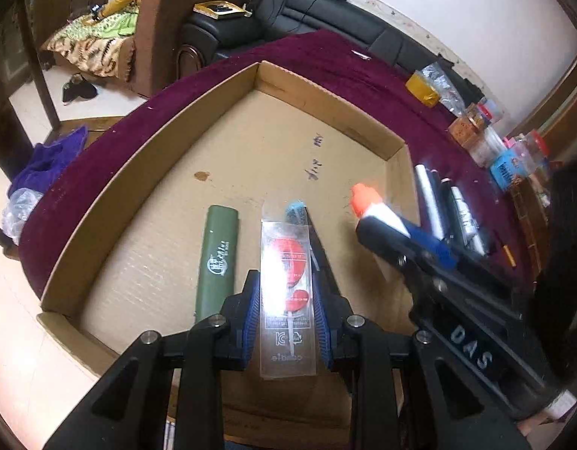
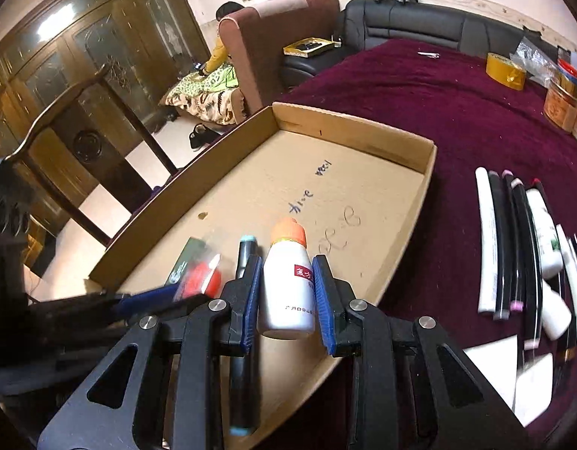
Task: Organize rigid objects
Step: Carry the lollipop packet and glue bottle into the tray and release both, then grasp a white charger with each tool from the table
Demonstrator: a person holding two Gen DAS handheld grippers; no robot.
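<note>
A shallow cardboard tray [image 1: 146, 157] lies on a maroon cloth; it also shows in the right wrist view [image 2: 431, 172]. My left gripper [image 1: 286, 300] is shut on a clear flat packet with red shapes [image 1: 286, 281], held over the tray. A green case [image 1: 218, 262] lies in the tray to its left. A black marker with a blue cap [image 1: 298, 212] lies under the packet. My right gripper [image 2: 286, 292] is shut on a white bottle with an orange cap [image 2: 286, 285], over the tray. In the left wrist view the bottle [image 1: 374, 206] and right gripper [image 1: 401, 236] are at right.
A row of pens and tubes [image 2: 513, 247] lies on the cloth right of the tray. A yellow tape roll [image 2: 506, 69], jars and boxes [image 1: 506, 150] stand at the far right. A dark chair [image 2: 82, 142] and sofas [image 2: 419, 18] lie beyond the table.
</note>
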